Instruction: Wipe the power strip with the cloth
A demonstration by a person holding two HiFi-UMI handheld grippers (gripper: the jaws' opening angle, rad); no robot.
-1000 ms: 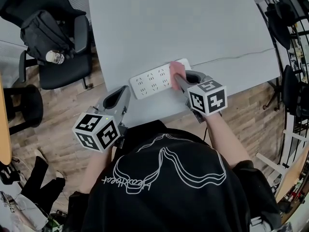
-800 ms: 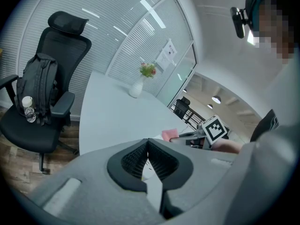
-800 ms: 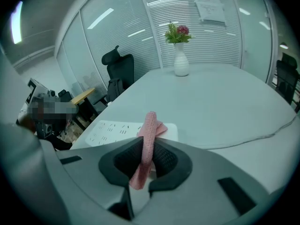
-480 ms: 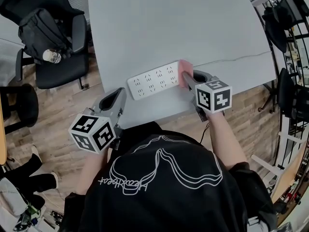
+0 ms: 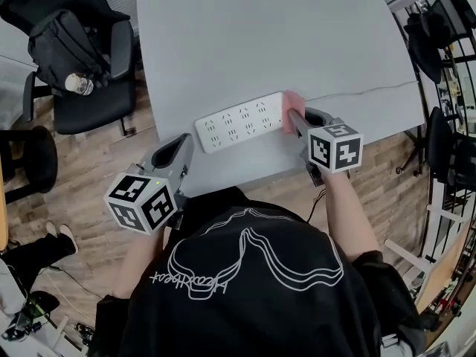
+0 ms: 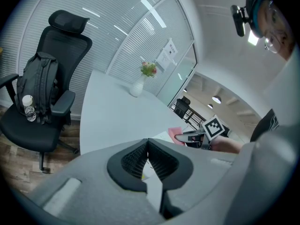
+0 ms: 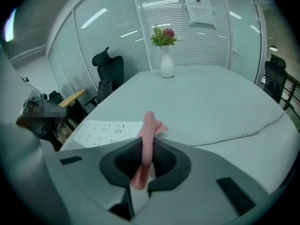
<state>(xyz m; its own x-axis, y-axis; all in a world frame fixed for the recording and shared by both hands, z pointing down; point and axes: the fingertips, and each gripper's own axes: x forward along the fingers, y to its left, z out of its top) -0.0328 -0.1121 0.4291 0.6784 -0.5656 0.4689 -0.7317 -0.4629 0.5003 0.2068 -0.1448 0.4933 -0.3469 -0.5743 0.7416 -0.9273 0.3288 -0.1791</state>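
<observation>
A white power strip (image 5: 239,121) lies near the front edge of the grey table (image 5: 260,43), and it shows at the left in the right gripper view (image 7: 105,131). My right gripper (image 5: 297,120) is shut on a pink cloth (image 5: 292,110), which stands at the strip's right end. The cloth (image 7: 148,135) sticks up between the closed jaws of the right gripper (image 7: 146,149). My left gripper (image 5: 181,144) hangs off the table's near left edge, clear of the strip. Its jaws are shut with nothing in them (image 6: 148,145).
The strip's white cable (image 5: 364,89) runs right across the table. A white vase with flowers (image 7: 166,64) stands at the far end. A black office chair with a backpack and a bottle (image 5: 82,58) is left of the table. Black racks (image 5: 446,88) stand at the right.
My right gripper has slid the pink cloth rightwards along the power strip, from over its right sockets to its right end. The left gripper has barely moved.
</observation>
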